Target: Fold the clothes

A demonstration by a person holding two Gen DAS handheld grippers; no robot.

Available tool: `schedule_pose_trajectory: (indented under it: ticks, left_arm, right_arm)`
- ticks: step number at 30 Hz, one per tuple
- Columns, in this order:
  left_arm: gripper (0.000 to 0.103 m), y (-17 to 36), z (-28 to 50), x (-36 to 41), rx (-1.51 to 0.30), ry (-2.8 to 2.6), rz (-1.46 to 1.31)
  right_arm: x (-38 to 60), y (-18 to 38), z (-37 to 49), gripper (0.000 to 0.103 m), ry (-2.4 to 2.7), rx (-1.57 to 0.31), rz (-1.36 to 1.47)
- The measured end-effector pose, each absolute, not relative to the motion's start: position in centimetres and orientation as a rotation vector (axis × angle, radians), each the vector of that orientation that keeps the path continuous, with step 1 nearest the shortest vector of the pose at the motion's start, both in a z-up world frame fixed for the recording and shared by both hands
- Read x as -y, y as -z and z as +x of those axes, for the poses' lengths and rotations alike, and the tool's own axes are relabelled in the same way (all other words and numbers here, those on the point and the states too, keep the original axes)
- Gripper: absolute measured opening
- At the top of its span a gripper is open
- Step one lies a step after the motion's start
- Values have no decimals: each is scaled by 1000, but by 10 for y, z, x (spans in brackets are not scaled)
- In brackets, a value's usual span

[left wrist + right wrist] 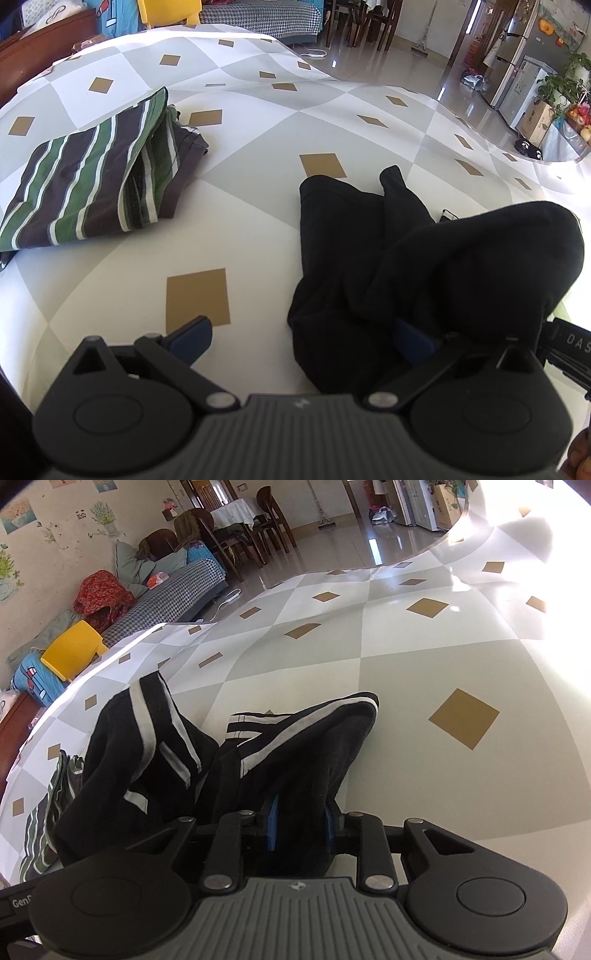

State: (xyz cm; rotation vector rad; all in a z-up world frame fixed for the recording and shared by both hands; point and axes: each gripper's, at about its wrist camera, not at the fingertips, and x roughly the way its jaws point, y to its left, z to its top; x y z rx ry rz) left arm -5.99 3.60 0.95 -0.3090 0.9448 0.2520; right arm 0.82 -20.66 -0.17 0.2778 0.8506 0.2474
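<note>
Diamond-patterned table [424,657] carries the black striped garment [207,753], its legs stretching away from the right gripper [301,821], whose jaws are clenched on a bunched fold. Wide-spread jaws of the left gripper [303,341] grasp nothing; the cloth lies to their right.

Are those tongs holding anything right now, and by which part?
The right tongs pinch a bunched fold of the black white-striped garment. The left tongs stand open, gripping nothing.

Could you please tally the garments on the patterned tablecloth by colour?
Black with white stripes: 1, the black garment, bunched, with the right hand-held gripper closed on it
Green, dark and white striped: 1, the striped garment, folded
Total: 2
</note>
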Motion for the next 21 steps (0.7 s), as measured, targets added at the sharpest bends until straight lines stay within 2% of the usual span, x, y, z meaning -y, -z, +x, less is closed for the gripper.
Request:
schedule_pose_trajectory:
  ticks: [21]
  left_arm:
    - [103,-3,-44,1,-946,-144,-204]
  right_arm:
    - [211,-7,-32,20,-429,-894,233]
